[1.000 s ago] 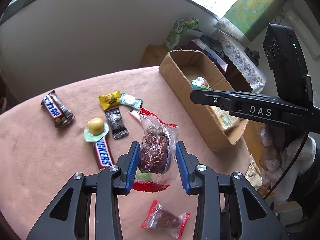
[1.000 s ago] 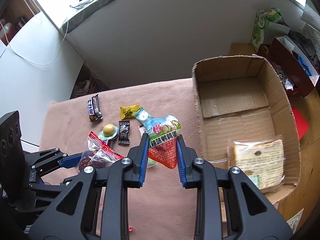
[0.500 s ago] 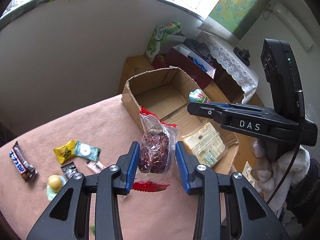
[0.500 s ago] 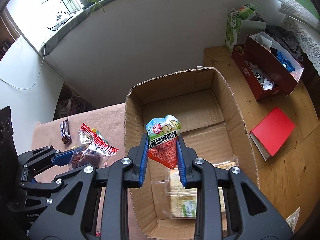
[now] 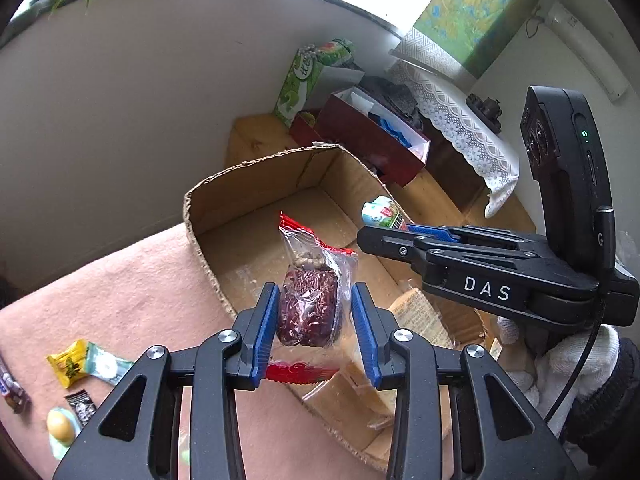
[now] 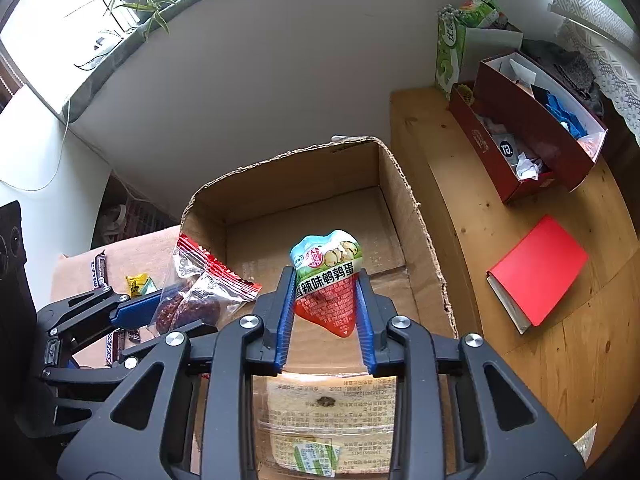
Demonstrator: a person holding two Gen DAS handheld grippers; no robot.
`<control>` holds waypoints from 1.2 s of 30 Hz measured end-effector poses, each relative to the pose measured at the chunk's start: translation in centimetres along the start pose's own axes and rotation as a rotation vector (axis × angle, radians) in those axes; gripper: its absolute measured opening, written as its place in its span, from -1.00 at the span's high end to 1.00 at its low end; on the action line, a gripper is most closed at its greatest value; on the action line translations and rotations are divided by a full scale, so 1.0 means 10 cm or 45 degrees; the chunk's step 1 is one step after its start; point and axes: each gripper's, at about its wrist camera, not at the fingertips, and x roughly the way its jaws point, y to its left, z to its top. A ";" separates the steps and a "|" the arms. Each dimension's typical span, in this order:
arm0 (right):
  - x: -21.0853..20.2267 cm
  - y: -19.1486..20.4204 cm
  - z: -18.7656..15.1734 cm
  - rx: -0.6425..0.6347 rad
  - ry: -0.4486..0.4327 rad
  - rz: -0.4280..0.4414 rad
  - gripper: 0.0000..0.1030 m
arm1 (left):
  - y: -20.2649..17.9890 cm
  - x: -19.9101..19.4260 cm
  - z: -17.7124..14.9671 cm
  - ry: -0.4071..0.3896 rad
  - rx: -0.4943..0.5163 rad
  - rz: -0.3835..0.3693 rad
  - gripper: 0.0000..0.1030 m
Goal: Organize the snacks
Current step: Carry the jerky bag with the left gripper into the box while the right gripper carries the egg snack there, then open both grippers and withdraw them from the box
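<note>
My left gripper (image 5: 314,300) is shut on a clear bag of dark red snacks (image 5: 310,304) with a red top, held above the near left part of the open cardboard box (image 5: 248,184). My right gripper (image 6: 324,304) is shut on a red and green egg snack pouch (image 6: 326,280), held above the middle of the box (image 6: 304,168). The bag of dark red snacks (image 6: 192,304) also shows at the left in the right wrist view. A wrapped cake slice (image 6: 320,416) lies in the box's near end.
Small candies (image 5: 86,364) and a chocolate bar (image 6: 98,272) lie on the pink cloth (image 5: 120,312) left of the box. Right of the box, a wooden table (image 6: 520,360) holds a red book (image 6: 536,272), a dark red box (image 6: 532,140) and a green tissue box (image 6: 452,40).
Both grippers have moved right from over the pink cloth to above the cardboard box, each still holding its snack.
</note>
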 end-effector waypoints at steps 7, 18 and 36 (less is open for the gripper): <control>-0.04 -0.11 0.05 0.004 -0.050 -0.025 -0.19 | -0.07 0.08 0.00 0.023 0.020 0.047 -0.07; -0.24 -0.01 -0.02 0.031 -0.072 -0.038 -0.26 | -0.03 -0.13 -0.03 0.001 0.000 0.042 -0.07; -0.68 0.96 -0.52 0.007 -0.071 0.069 -0.26 | 0.70 -1.29 -0.50 -0.073 -0.150 0.124 -0.07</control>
